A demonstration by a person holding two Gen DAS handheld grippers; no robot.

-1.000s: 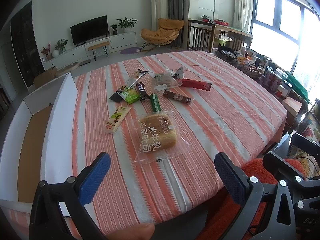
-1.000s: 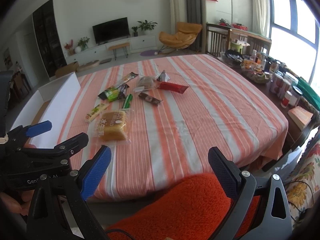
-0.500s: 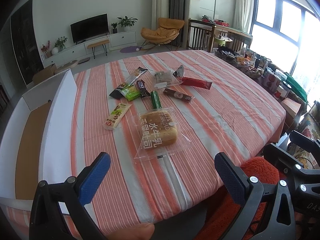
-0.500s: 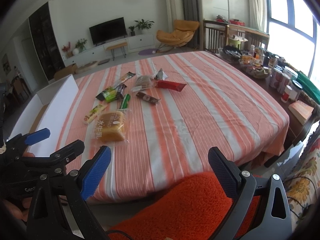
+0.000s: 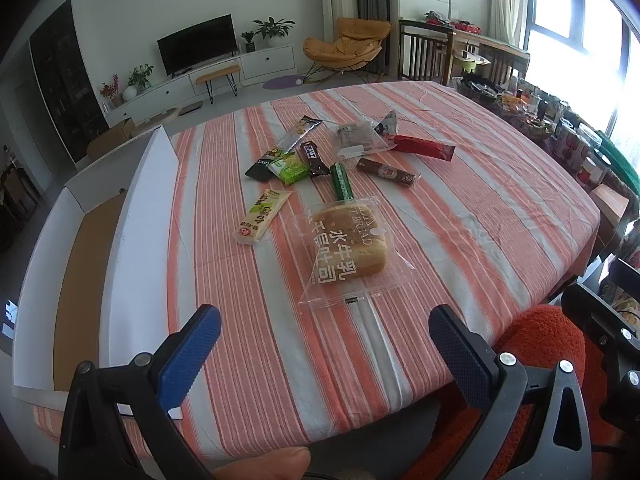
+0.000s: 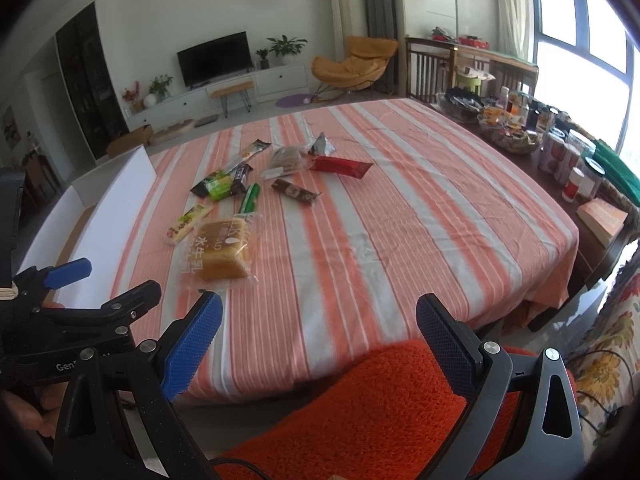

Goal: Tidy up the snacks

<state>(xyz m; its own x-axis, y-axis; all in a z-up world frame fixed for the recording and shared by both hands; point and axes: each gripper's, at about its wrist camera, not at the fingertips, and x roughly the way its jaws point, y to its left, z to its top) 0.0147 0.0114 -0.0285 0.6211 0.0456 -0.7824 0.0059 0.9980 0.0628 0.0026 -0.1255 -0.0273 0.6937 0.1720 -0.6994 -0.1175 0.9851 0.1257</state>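
Snacks lying on striped table, both grippers hanging empty at near edge.

Bread pack (image 5: pixel 346 248) is lying nearest, w/ small bars (image 5: pixel 308 158) spreading behind it; white box (image 5: pixel 132 216) is standing at table's (image 5: pixel 480 200) left side. Left gripper (image 5: pixel 324 340) & right gripper (image 6: pixel 318 326) are both holding fingers wide apart, not touching anything; orange chair (image 6: pixel 380 408) is sitting under them.

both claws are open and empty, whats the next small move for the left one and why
Probably ease the left claw forward and down toward the clear-wrapped loaf of bread. It is the nearest snack on the striped tablecloth, lies almost straight ahead between the open jaws, and the open white cardboard box sits just to its left.
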